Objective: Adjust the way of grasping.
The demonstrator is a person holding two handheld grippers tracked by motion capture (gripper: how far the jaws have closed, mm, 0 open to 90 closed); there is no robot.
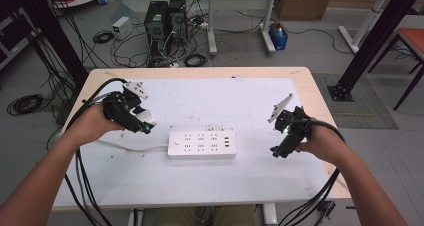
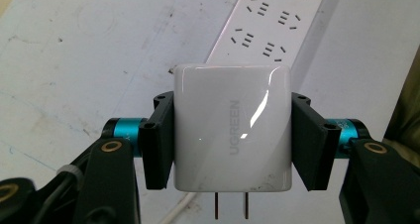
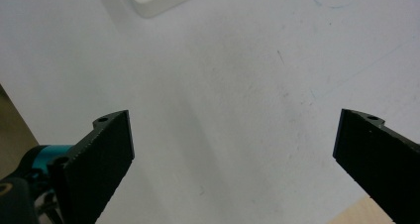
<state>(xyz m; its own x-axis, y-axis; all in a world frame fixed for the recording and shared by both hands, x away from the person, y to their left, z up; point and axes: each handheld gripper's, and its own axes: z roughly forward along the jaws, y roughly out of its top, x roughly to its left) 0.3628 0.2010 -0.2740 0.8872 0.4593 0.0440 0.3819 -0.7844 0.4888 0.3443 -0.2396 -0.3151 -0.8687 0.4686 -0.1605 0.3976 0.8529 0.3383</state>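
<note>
The left gripper [image 2: 232, 130] has its jaws clamped on the flat sides of a white charger [image 2: 232, 127], whose two prongs [image 2: 231, 205] stick out at six o'clock in the left gripper view. In the high view this gripper [image 1: 143, 123] hangs above the white mat [image 1: 240, 176], and the power strip [image 1: 202, 144] lies at about four o'clock from it, near but apart; the strip's cord [image 1: 131, 147] trails off at nine o'clock. The right gripper [image 1: 278, 151] stands wide with nothing between its jaws, at three o'clock from the strip over bare mat. The risk as I judge it: the glossy charger could twist in the grip, or the prongs could meet the slots crooked and shove the unheld strip sideways.
</note>
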